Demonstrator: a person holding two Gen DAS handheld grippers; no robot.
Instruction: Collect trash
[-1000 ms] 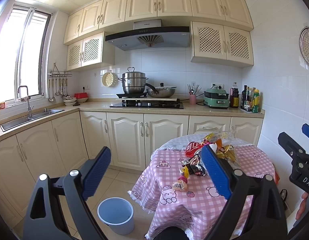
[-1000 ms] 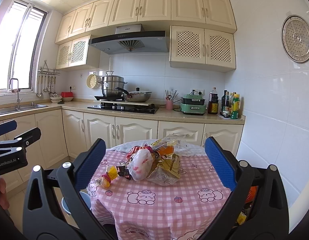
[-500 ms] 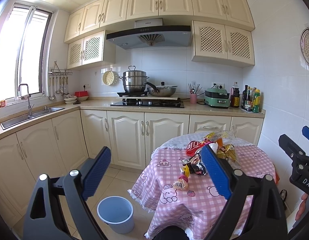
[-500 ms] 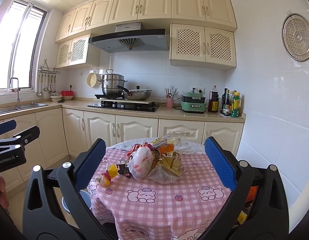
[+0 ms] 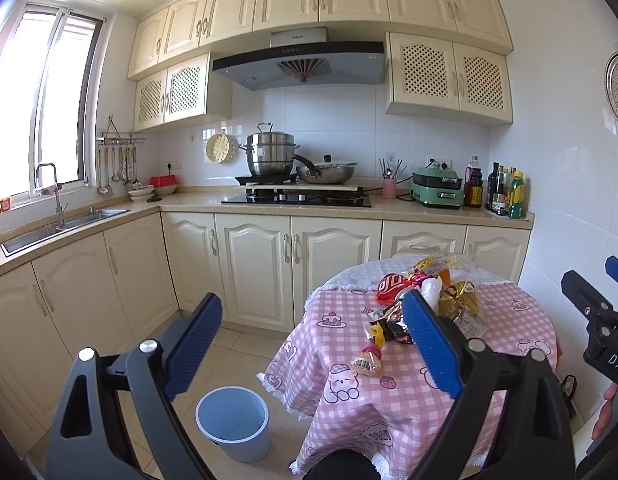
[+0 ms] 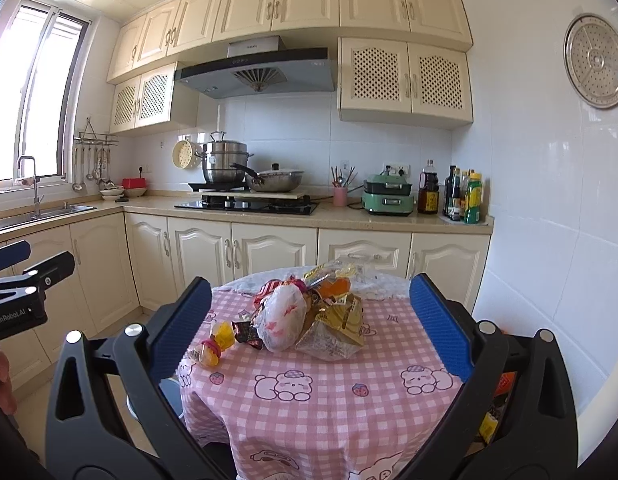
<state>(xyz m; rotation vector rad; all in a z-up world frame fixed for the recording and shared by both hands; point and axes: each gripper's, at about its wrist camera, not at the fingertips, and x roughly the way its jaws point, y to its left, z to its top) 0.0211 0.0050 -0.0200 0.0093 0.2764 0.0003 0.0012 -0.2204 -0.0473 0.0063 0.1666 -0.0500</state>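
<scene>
A heap of snack wrappers and plastic bags (image 6: 309, 316) lies on a round table with a pink checked cloth (image 6: 329, 396); it also shows in the left wrist view (image 5: 425, 304). A small yellow wrapper (image 5: 367, 362) lies near the table's left edge. A light blue bin (image 5: 233, 422) stands on the floor left of the table. My left gripper (image 5: 309, 344) is open and empty, held above the floor and the table's left side. My right gripper (image 6: 309, 324) is open and empty, in front of the table with the heap between its fingers in view.
Cream kitchen cabinets (image 5: 253, 268) run behind the table, with a hob, pots (image 5: 269, 158) and bottles (image 5: 505, 194) on the counter. A sink (image 5: 65, 220) is at the left. A white tiled wall (image 6: 549, 240) stands right of the table.
Both grippers have drifted very slightly; the views are almost the same. Nothing was taken hold of or let go.
</scene>
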